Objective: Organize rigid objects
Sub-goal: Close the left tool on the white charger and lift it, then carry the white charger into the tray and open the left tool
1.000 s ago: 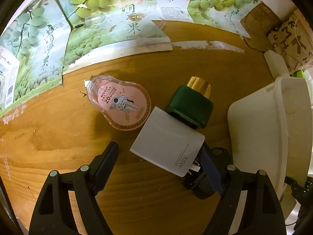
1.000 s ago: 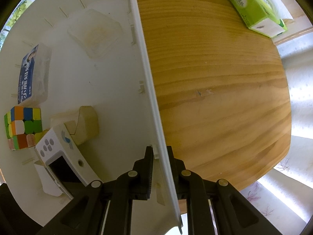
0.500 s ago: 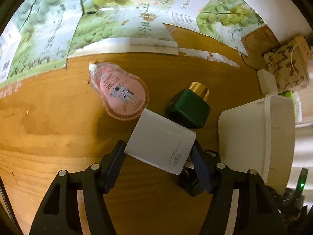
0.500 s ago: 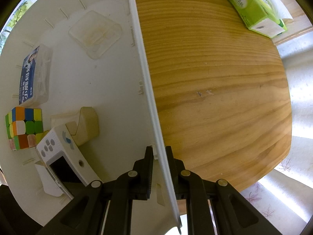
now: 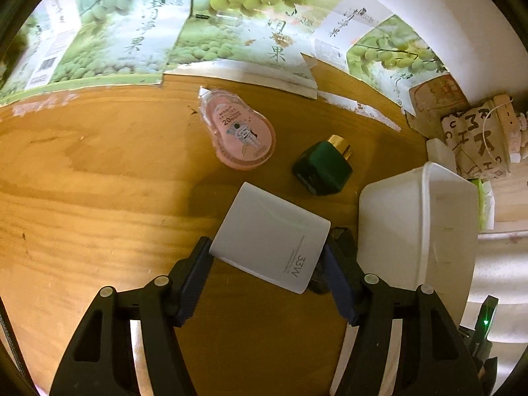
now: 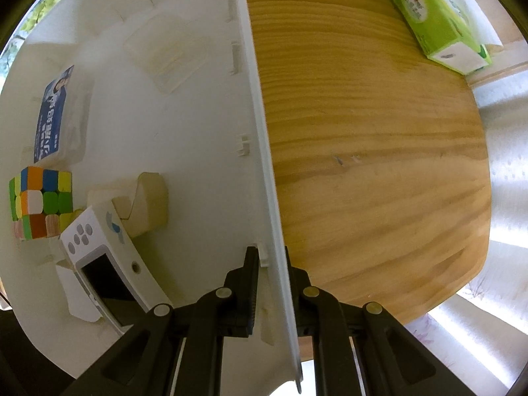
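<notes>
Left hand-held gripper [image 5: 266,257]: grasping the white square charger block marked 33W [image 5: 271,237], one finger pressing each opposite side; the block is sitting tilted between the fingers, above the wooden tabletop [image 5: 99,198]
Right hand-held gripper [image 6: 268,260]: clenched on the side wall of the white plastic storage bin [image 6: 254,105], one finger standing inside the bin and the other outside it
Dark object: lying partly hidden beneath the charger block by the right finger; identity cannot be told
Green square bottle with gold cap [image 5: 325,169]: lying on the tabletop just beyond the charger block, apart from it
Pink teardrop-shaped correction tape in clear packaging [image 5: 238,138]: lying on the tabletop to the left of the green bottle, not touching it
White bin, left view [image 5: 419,224]: standing to the right of the held block, near it
Bin contents, right view: a multicoloured puzzle cube [image 6: 41,203], a white handheld device with dark screen [image 6: 102,257], a beige curved wooden piece [image 6: 148,203], a blue-labelled clear packet [image 6: 56,115] and a clear shallow plastic lid [image 6: 166,51] are resting on the bin floor
Green tissue pack [image 6: 435,16]: lying at the far edge of the tabletop, well apart from the bin
Grape-printed flattened cardboard [image 5: 165,33]: covering the far side of the tabletop
</notes>
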Demonstrator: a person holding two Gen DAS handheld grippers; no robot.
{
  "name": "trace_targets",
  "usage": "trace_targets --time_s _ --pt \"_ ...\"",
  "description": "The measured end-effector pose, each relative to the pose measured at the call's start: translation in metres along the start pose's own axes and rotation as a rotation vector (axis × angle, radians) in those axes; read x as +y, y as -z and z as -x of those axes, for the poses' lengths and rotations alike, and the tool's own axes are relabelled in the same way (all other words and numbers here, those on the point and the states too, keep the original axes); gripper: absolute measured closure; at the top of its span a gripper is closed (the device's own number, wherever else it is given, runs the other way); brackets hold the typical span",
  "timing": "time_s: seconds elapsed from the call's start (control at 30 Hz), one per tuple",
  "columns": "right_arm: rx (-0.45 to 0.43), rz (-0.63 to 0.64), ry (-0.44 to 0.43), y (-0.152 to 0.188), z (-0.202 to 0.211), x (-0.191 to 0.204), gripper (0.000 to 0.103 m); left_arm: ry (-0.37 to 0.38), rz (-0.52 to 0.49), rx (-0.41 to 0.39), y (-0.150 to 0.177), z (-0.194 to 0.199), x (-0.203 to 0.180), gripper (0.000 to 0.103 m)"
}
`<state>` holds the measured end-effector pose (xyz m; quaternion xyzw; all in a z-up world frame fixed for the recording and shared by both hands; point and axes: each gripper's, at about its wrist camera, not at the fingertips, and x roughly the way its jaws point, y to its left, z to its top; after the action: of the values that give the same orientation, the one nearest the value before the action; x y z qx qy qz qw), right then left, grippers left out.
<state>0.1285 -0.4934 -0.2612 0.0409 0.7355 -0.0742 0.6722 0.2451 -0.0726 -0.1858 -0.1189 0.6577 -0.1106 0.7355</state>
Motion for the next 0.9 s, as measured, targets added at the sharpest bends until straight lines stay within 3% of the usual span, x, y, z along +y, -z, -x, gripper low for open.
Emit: trace_targets --time_s 0.43,0.9 --pt "-0.025 0.106 -0.031 0.01 0.01 0.009 0.092 0.003 -0.023 -0.069 0.043 0.05 -0.029 0.034" --pt "-0.042 0.222 -0.052 0.025 0.017 0.019 0.092 0.015 -0.144 -0.061 0.103 0.055 -0.101 0.034"
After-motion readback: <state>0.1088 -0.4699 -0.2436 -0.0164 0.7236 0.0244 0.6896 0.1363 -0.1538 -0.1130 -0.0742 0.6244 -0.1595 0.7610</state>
